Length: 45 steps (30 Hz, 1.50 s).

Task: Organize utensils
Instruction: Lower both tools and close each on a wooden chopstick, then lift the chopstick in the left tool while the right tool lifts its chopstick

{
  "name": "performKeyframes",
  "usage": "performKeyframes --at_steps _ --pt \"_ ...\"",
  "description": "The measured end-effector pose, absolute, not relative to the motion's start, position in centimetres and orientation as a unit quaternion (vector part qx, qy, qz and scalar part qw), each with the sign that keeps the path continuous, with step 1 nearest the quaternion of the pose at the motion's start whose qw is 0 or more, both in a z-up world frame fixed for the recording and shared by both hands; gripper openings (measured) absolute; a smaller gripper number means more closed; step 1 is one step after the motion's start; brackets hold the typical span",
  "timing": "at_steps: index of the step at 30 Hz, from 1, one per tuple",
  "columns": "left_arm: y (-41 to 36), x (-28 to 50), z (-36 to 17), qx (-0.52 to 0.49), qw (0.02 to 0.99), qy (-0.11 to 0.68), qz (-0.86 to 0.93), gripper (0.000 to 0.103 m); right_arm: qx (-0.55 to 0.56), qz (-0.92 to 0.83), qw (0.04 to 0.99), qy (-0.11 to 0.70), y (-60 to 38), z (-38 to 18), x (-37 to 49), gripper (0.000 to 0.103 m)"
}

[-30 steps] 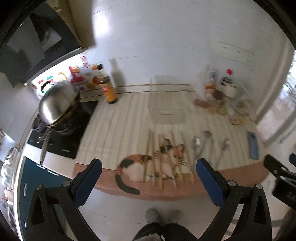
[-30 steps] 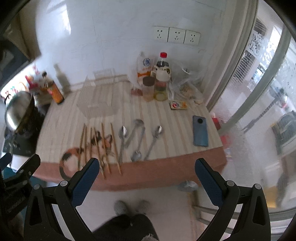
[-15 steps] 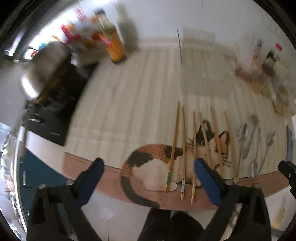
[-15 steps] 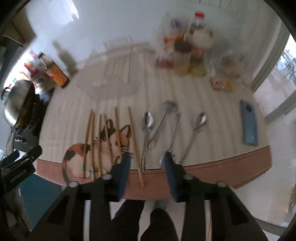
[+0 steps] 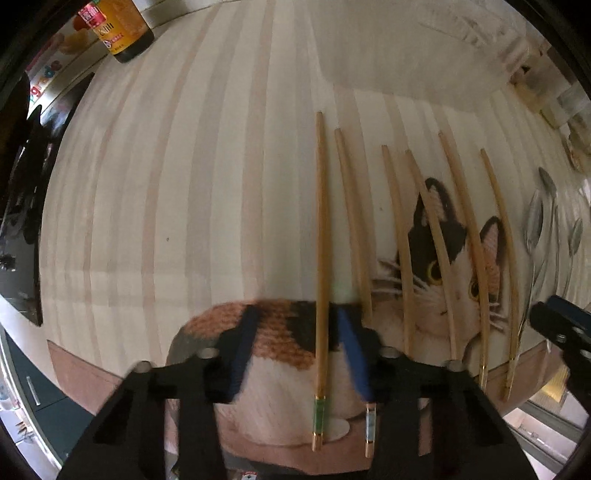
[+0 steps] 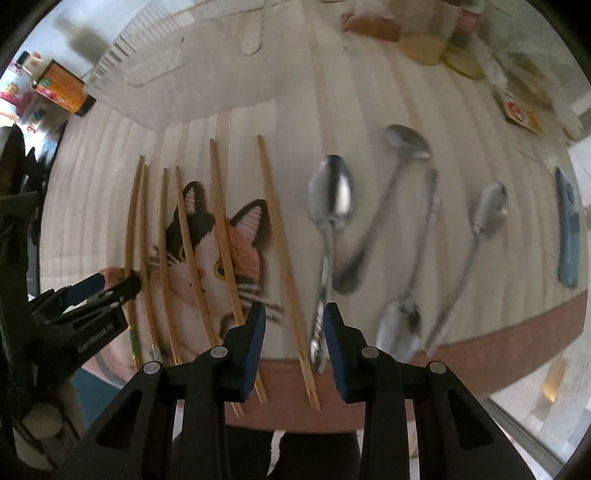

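Six chopsticks (image 5: pixel 320 266) are lying side by side on the cat-print mat (image 5: pixel 439 258), spoons (image 6: pixel 330 206) beside them on the striped worktop (image 5: pixel 166 184). Your left tongs (image 5: pixel 295 343) are closing, straddling the leftmost chopstick without gripping it. Your right tongs (image 6: pixel 293 332) are standing partly closed around the outermost chopstick (image 6: pixel 284 258), pads not touching.

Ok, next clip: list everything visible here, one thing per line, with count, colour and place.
chopsticks: six, bamboo, side by side over the cat print
spoons: four, silver, right of the chopsticks
cat-print mat: one, cream striped, covering the counter
clear rack: one, transparent, behind the chopsticks
sauce bottle: one, dark with orange label, far left
phone: one, blue, far right
left claw: black with blue pads, straddling the leftmost chopstick
right claw: same, straddling a chopstick and spoon handle
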<state>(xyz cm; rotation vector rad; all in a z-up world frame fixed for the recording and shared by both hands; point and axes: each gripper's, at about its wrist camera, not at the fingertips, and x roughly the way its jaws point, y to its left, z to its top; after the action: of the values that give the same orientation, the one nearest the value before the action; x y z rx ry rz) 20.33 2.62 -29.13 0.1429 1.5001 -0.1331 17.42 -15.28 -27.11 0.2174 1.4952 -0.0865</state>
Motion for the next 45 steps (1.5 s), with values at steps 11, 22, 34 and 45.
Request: performKeyframes --at_steps 11,22,34,45 --pt "6.6 19.9 -27.8 0.026 0.721 0.692 -0.043 0.005 0.003 -0.036 0.711 0.703 -11.4 -30.8 21.1 0.03" --pt "5.7 20.6 -29.3 0.044 0.722 0.688 -0.053 0.006 0.147 -0.043 0.67 0.726 -14.4 -31.5 21.5 0.007" --pt "4.3 24.8 -29.3 0.054 0.716 0.692 -0.074 0.008 0.058 -0.088 0.677 0.729 -10.2 -32.3 19.9 0.008" --pt "3.8 25.7 -29.7 0.074 0.715 0.69 -0.091 0.006 0.055 -0.115 0.677 0.725 -9.4 -32.0 20.0 0.009"
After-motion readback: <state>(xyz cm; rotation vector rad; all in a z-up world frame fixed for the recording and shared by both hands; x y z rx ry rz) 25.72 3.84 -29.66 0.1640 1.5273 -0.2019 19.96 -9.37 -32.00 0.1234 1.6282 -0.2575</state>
